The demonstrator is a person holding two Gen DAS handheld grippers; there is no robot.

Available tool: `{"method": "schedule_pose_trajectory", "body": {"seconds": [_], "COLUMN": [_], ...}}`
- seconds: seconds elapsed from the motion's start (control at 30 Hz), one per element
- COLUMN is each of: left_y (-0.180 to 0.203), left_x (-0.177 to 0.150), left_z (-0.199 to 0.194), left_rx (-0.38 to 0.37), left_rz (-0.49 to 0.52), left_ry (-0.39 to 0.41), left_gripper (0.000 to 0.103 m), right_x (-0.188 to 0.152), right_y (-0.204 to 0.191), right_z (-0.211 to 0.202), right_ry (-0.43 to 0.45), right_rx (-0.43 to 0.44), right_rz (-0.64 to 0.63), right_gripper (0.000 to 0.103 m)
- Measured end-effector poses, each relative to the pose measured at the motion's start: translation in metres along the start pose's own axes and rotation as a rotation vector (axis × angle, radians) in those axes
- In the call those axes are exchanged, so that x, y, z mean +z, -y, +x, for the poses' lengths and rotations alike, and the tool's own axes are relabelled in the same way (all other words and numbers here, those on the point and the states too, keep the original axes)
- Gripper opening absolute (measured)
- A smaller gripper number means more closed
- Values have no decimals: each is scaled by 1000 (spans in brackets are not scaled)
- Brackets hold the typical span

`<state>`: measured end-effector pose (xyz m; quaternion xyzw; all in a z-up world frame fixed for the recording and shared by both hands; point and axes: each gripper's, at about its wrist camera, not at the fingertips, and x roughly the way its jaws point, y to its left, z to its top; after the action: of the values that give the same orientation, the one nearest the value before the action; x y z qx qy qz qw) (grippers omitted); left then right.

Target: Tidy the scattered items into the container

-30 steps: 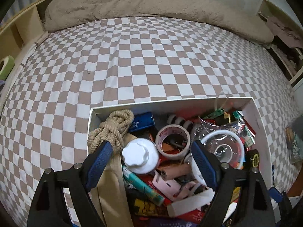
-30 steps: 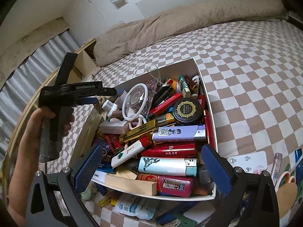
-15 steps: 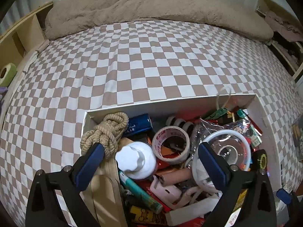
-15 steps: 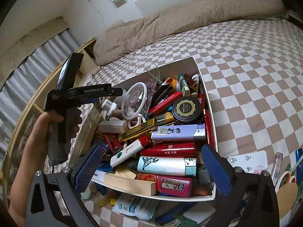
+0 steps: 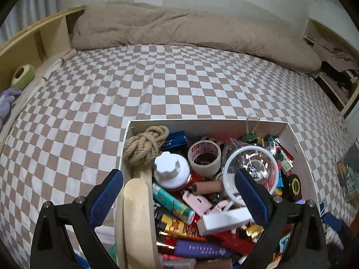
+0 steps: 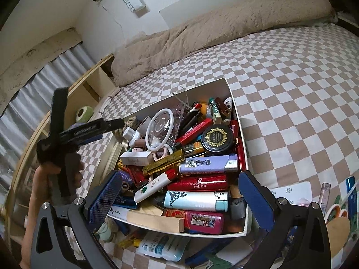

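White cardboard box [image 6: 243, 157] sits on the checked bedspread [image 5: 157, 85], heaped with lighters, tape [image 5: 204, 158], a rope knot [image 5: 143, 144] and a clear ring-rimmed dish [image 5: 251, 168]. Left gripper [image 5: 179, 199] hangs over it, jaws wide and empty. Right gripper [image 6: 179, 199] is spread too, holding nothing. Scissors [image 6: 336, 211], a pouch [image 6: 161, 244] and a card [image 6: 294, 192] lie outside the box, near its front.
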<state>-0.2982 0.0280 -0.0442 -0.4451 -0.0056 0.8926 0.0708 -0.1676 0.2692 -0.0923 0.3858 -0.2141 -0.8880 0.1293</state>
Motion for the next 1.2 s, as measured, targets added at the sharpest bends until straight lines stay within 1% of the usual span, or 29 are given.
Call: {"method": "schedule_pose_trajectory", "body": {"seconds": [0.1, 0.13, 0.3, 0.37, 0.43, 0.47, 0.5, 0.63, 0.8, 0.9, 1.0, 1.2], "left_y": [10, 15, 18, 20, 15, 24, 25, 29, 25, 24, 23, 22], "left_x": [-13, -19, -30, -38, -40, -51, -54, -67, -77, -83, -89, -104], "left_z": [-17, -25, -42, -47, -44, -52, -53, -58, -60, -65, -70, -84], "left_rx": [20, 20, 2, -12, -33, -39, -40, -22, -37, -26, -6, 2], "left_rz": [32, 42, 62, 54, 39, 35, 33, 23, -10, -14, -10, -22], "left_ry": [36, 49, 92, 102, 110, 112, 115, 138, 146, 179, 207, 235], "left_gripper": [101, 101, 101, 101, 101, 101, 101, 102, 103, 103, 103, 103], "right_x": [0, 0, 0, -1, -2, -2, -2, -5, -7, -8, -9, -16], "right_y": [0, 1, 0, 0, -1, -2, -2, -5, -7, -8, -11, -22], "right_z": [0, 1, -1, -3, -5, -6, -6, -6, -6, -8, -9, -23], "right_ry": [4, 6, 20, 35, 52, 59, 67, 89, 130, 154, 167, 214], "right_rx": [-9, -13, -45, -63, -79, -89, -99, -131, -181, -210, -220, -272], "right_rz": [-4, -5, -22, -38, -56, -66, -77, -116, -160, -183, -200, -228], "right_gripper": [103, 103, 103, 103, 103, 103, 103, 103, 103, 103, 103, 103]}}
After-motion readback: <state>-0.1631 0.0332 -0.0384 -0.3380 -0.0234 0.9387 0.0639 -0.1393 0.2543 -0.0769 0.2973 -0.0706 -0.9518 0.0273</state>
